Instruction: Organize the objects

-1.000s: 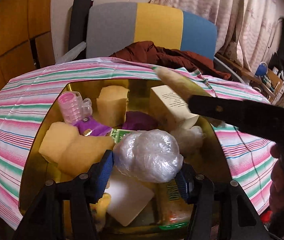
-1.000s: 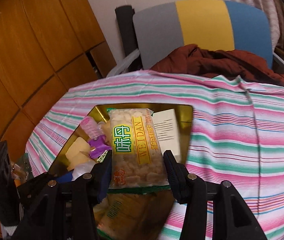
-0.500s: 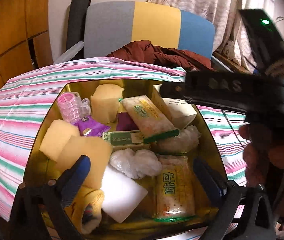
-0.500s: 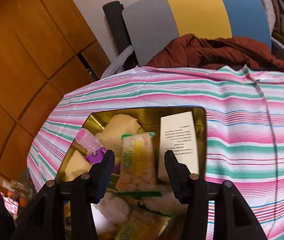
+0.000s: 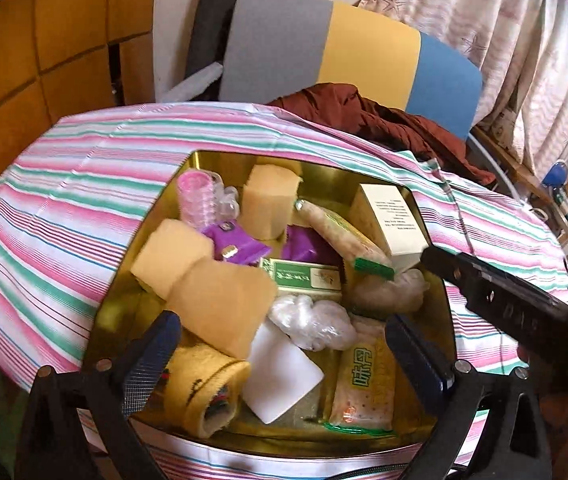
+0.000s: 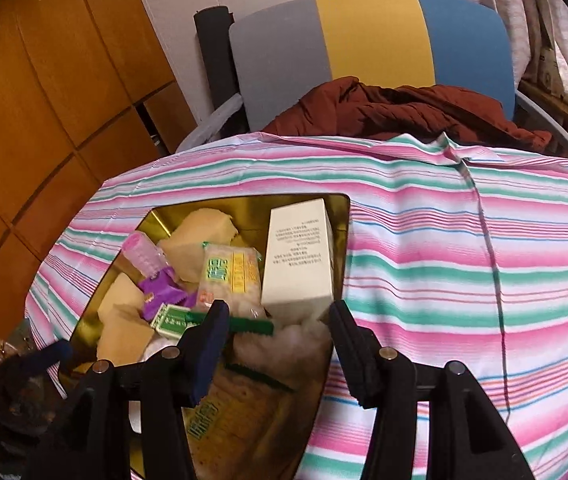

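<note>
Left gripper (image 5: 284,354) jaws had just opened wide, empty above the gold tin (image 5: 363,182). Right gripper (image 6: 280,344) jaws were spread, holding nothing, over the snack packet (image 6: 232,276).

Striped tablecloth (image 5: 64,208), pink/green/white, fills mid frame in both views. Chair (image 5: 323,44) at top centre, back in grey, yellow & blue panels, w/ a dark red jacket (image 5: 383,120) heaped on the seat. Wood panelling (image 6: 44,100) upper left. Pale curtain (image 5: 503,40) upper right. Black post (image 6: 216,52) left of chair.
</note>
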A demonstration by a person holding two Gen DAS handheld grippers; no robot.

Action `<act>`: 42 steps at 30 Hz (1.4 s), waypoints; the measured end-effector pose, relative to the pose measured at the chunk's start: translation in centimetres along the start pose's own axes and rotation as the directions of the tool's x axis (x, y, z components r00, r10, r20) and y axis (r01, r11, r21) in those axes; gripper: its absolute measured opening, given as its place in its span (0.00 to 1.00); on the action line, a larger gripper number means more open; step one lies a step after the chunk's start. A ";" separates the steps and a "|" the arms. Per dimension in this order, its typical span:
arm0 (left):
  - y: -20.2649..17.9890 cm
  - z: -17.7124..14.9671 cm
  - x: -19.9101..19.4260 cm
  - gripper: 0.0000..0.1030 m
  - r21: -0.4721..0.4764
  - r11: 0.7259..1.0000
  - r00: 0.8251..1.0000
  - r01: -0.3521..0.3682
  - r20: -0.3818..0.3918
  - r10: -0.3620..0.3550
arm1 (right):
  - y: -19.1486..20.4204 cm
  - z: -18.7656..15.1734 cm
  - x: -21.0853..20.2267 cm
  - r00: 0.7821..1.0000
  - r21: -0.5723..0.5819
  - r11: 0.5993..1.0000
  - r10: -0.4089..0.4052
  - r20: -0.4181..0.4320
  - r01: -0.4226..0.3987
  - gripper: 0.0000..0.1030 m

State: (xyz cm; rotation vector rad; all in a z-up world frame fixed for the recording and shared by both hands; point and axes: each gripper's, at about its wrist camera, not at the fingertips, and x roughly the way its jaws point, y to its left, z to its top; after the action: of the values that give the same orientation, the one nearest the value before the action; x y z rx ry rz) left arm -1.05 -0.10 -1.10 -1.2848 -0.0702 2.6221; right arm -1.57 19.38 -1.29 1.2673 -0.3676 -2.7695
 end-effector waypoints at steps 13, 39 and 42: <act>-0.1 1.2 -2.1 1.00 0.028 0.981 0.979 -0.190 0.077 0.188 | 1.1 0.3 -1.5 0.993 -0.082 0.990 -0.114 0.017 0.115 0.55; 1.9 1.7 -2.2 1.00 -0.037 0.967 0.968 -0.251 0.006 0.251 | 3.5 -1.1 -1.1 0.965 -0.114 0.961 -0.258 -0.039 0.252 0.57; 2.0 1.7 -2.3 1.00 -0.035 0.965 0.966 -0.259 0.012 0.259 | 3.4 -1.1 -1.0 0.966 -0.102 0.963 -0.255 -0.048 0.249 0.57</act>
State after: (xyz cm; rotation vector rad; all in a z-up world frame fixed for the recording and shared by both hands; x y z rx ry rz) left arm -1.38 -2.51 1.50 -1.3672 0.0555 2.8609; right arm -0.20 16.02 -0.43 1.4649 -0.0713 -2.9019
